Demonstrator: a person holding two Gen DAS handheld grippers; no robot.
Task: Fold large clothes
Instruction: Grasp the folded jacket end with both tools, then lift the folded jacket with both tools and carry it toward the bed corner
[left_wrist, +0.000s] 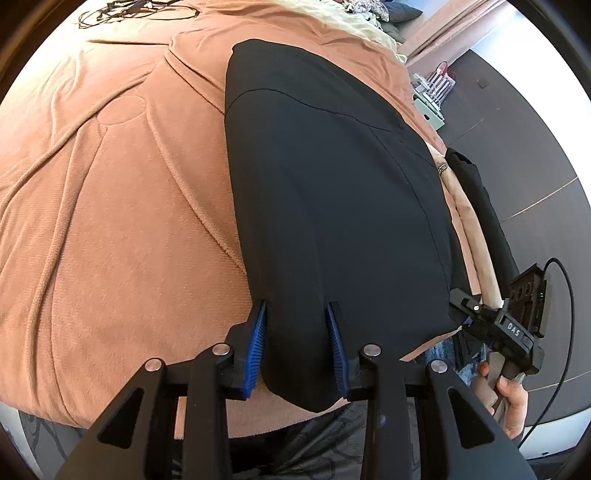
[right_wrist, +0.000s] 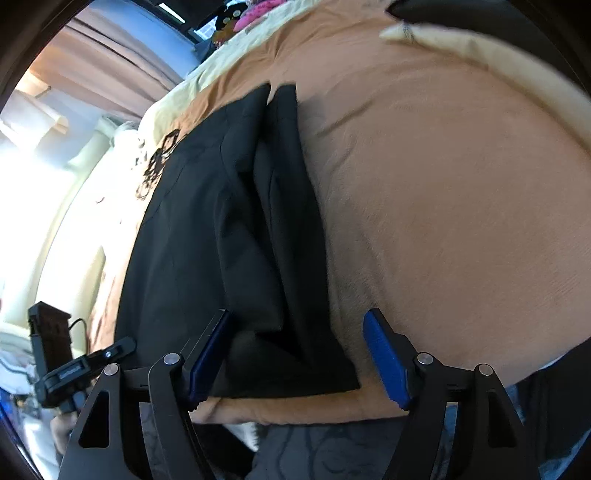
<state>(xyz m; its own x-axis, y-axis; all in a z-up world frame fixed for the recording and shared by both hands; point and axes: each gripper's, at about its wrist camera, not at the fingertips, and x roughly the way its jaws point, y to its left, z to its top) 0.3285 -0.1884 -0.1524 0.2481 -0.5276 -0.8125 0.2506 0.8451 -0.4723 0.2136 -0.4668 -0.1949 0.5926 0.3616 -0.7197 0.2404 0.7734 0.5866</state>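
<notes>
left gripper (left_wrist: 298, 345) jaws apart, straddling black garment's (left_wrist: 332, 206) near hem | right gripper (right_wrist: 295, 354) wide apart, low over its right edge | orange blanket (left_wrist: 122, 206) beneath

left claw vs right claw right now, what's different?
Left claw has its blue pads spread around the near edge of the black garment, cloth filling the gap. Right claw is opened wider, and only part of the garment's corner sits between its pads, with pink bedspread showing beside the right pad. Shared: both are open over the near end of the same garment, and neither is pinching it.
</notes>
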